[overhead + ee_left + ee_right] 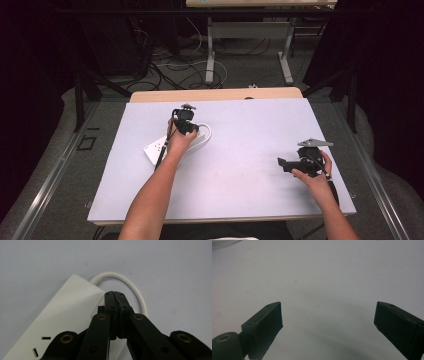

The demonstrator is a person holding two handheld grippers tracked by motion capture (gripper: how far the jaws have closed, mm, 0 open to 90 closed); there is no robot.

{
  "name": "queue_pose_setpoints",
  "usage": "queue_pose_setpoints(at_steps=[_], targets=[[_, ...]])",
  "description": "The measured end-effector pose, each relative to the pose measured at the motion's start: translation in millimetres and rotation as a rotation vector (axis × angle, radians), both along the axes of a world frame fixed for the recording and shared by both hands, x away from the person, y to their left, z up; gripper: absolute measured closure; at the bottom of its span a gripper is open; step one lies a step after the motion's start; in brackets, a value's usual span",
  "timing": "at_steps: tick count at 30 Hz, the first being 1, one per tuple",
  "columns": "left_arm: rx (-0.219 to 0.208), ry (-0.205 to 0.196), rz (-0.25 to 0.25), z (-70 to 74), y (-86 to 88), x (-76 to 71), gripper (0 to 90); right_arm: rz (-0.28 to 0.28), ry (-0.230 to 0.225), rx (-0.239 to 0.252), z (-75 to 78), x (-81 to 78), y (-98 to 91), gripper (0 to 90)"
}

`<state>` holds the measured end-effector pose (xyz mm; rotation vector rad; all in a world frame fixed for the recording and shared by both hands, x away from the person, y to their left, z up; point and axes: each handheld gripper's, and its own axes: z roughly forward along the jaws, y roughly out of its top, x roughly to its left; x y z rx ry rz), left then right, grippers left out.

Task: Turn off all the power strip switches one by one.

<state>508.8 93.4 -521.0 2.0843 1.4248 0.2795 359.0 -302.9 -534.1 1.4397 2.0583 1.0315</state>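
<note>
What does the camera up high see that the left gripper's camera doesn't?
The high view takes in the right gripper with jaws open above the table, both forearms, and the floor cables behind. The left gripper view shows, close up, the left gripper with jaws shut over the end of the power strip, plus its socket slots. Both show the white power strip and its looped cord.

I can read no text, label, brand or number anywhere. The white power strip (pixel 72 307) shows only its bare socket slots, with no marking beside them, and the pale surface (pixel 250 150) carries no print or sign.
</note>
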Motion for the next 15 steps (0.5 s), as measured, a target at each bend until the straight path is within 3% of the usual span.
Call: queue_pose_setpoints(at_steps=[8, 9, 15], targets=[[0.033, -0.005, 0.001, -0.7, -4.1, -2.0, 90.0, -0.008, 0.004, 0.004, 0.0, -0.6, 0.3, 7.9], [0.056, -0.011, -0.014, -0.6, -5.1, -1.6, 90.0, -0.001, 0.003, 0.005, -0.3, -0.4, 0.1, 7.9], [0.052, -0.005, 0.000, -0.2, -4.9, -2.1, 90.0, -0.001, 0.004, 0.006, 0.0, -1.0, 0.7, 7.9]])
